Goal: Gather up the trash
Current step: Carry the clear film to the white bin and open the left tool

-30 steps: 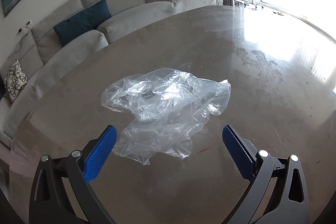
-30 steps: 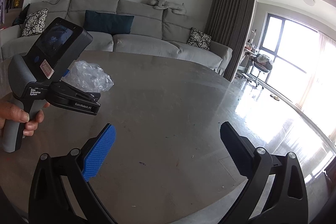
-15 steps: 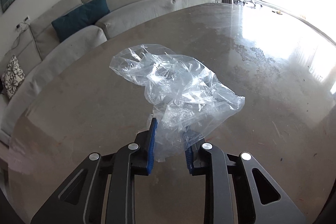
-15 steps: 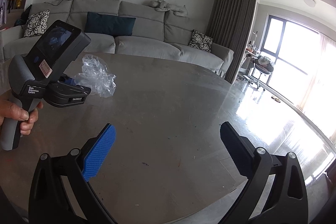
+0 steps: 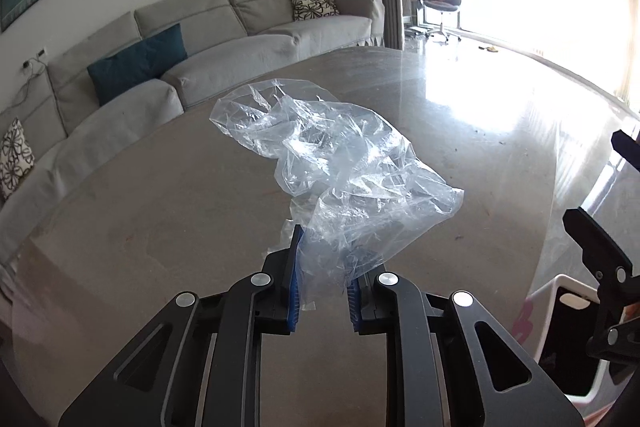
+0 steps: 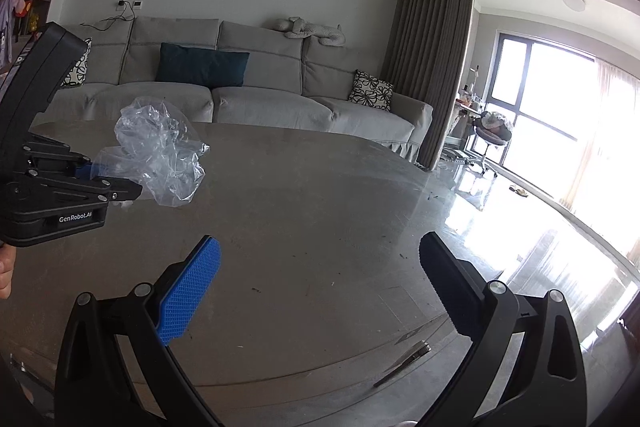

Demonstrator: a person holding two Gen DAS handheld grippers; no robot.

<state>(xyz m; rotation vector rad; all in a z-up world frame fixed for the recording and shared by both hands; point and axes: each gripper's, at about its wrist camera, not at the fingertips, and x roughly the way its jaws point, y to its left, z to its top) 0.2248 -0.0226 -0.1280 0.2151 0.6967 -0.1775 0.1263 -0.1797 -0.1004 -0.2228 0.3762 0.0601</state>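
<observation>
bag: clear crumpled plastic bag (image 5: 340,163); the only trash visible; its lower end is pinched, the rest billows up and forward past the tips
left tongs: left tongs (image 5: 322,279) drawn together and clamped on the bag's bottom edge; film bunched between the blue pads; pads not fully touching, plastic fills the gap
right tongs: right tongs (image 6: 320,291) spread wide; nothing between them; held over the worktop (image 6: 320,211), well apart from the bag
bag vs worktop: right view shows the bag (image 6: 160,151) sticking out from the left tongs (image 6: 120,183) to that camera's left; it looks lifted clear of the surface, though contact at its lowest fold can't be ruled out
bag vs tongs: in front of and above the left tips; main bulk leans toward the right tongs' side; to the left of and beyond the right tongs, no contact
bin: white container (image 5: 560,311) with a dark opening at the lower right of the left view, just off the worktop edge, partly hidden by the right tongs (image 5: 600,267); likely the drop spot, can't confirm
done: pickup looks complete; grip looks secure but on thin film only
left: carry to the container, let go; judging by the views, no other trash on the worktop; small specks and scuffs only
risk: light film may slip or cling to the pads on letting go
</observation>
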